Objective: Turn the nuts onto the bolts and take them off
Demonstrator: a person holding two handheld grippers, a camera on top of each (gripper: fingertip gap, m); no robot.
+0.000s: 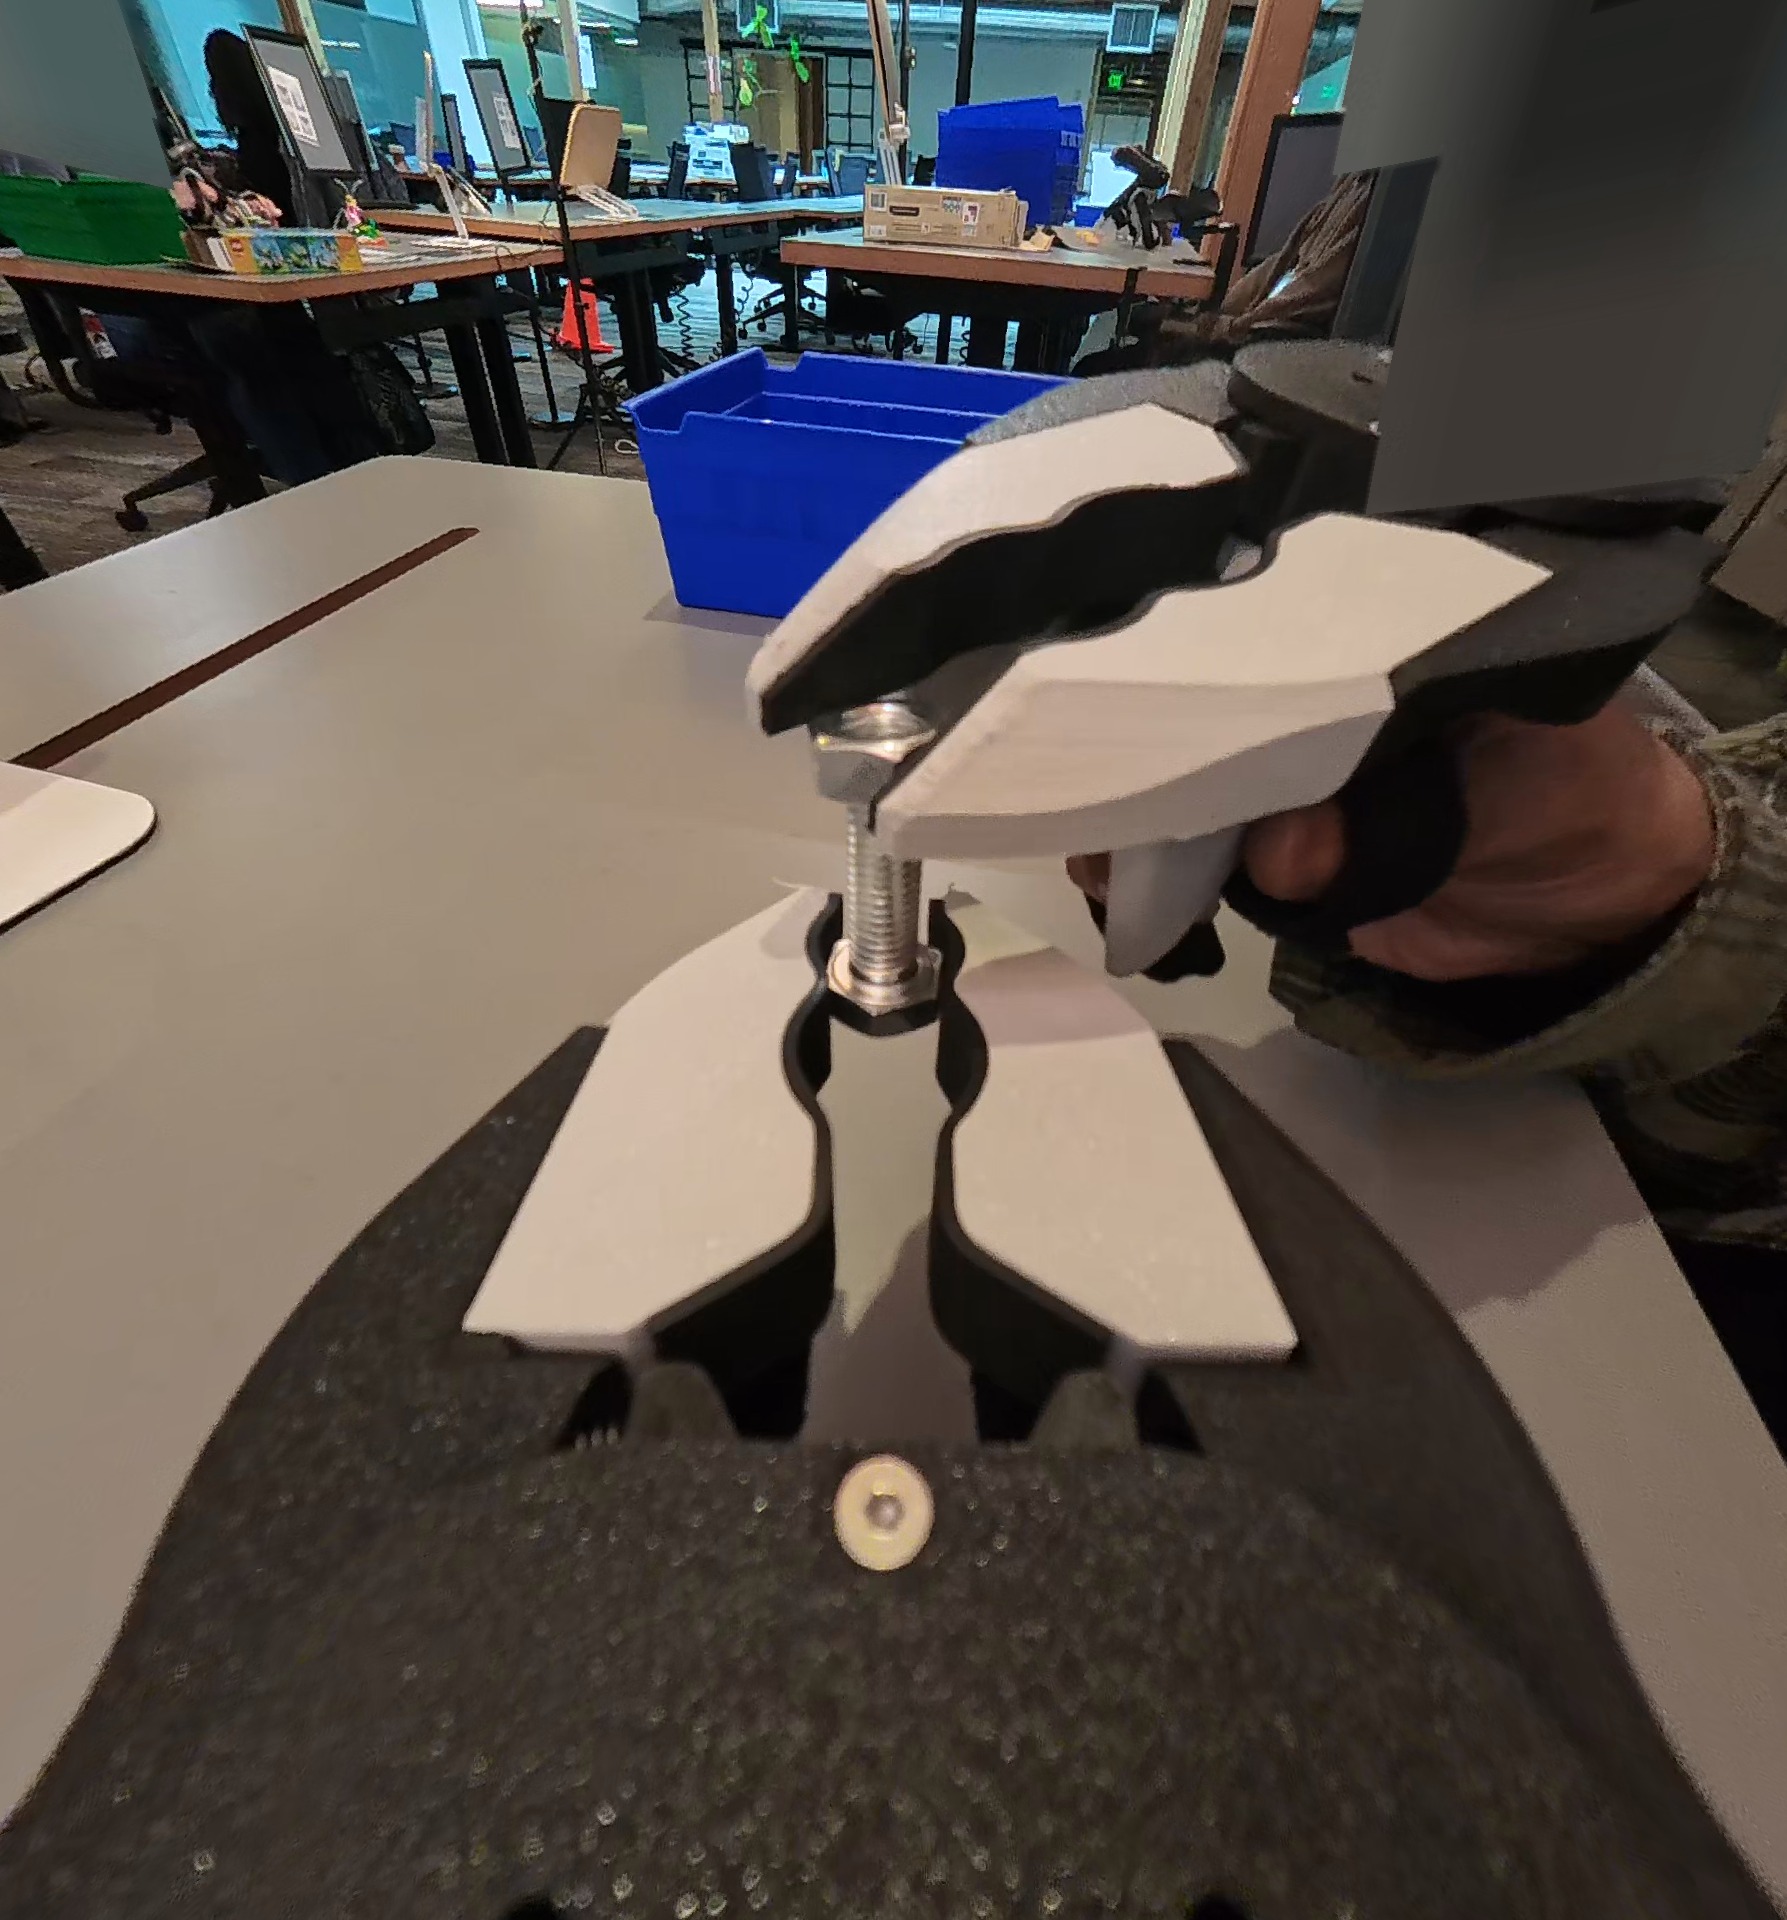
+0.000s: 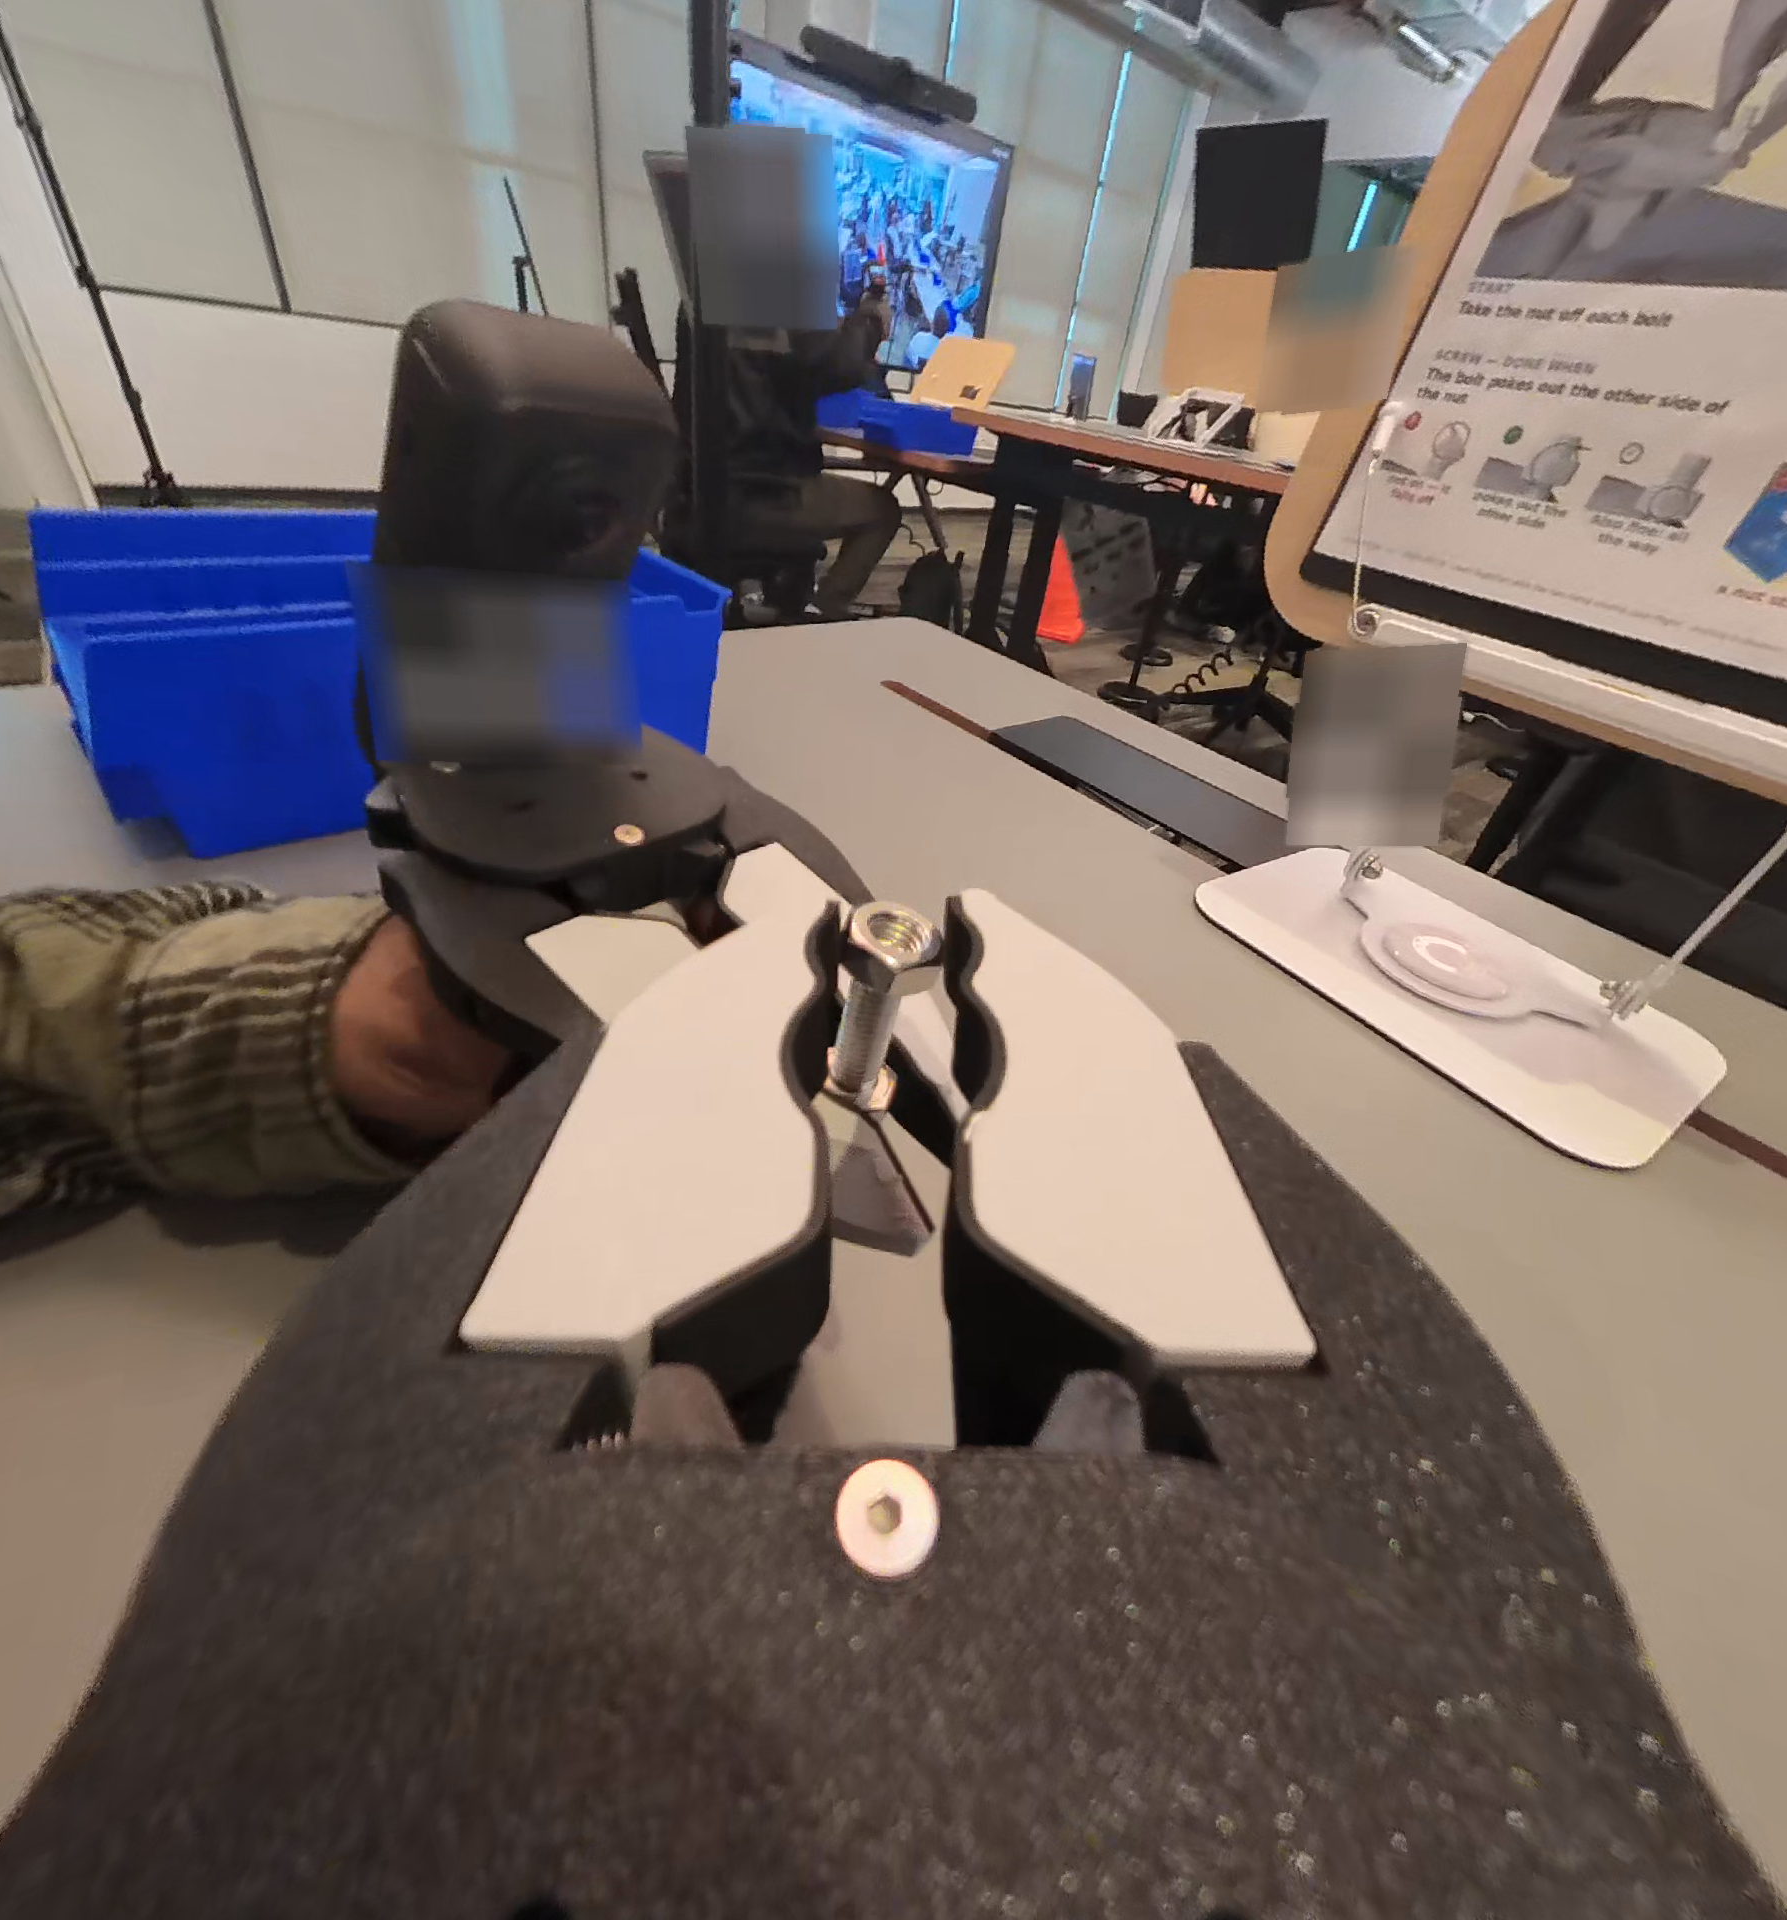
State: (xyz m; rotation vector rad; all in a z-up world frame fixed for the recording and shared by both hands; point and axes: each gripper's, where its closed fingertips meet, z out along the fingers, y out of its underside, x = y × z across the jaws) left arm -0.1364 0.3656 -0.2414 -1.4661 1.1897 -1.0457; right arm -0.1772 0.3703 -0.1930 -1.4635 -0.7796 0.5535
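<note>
A silver bolt stands upright over the grey table. My left gripper is shut on the bolt's hex head at its lower end. A silver hex nut sits at the top of the threads. My right gripper comes in from the right and is shut on this nut. In the right wrist view my right gripper clamps the nut, with the bolt shaft below it. The left gripper's black body and a sleeved hand show behind at the left.
A blue bin stands on the table behind the bolt; it also shows in the right wrist view. A white stand base with an instruction board is at the right, and a black slab lies beyond. Spacing between my two grippers at the tips: around 6 cm.
</note>
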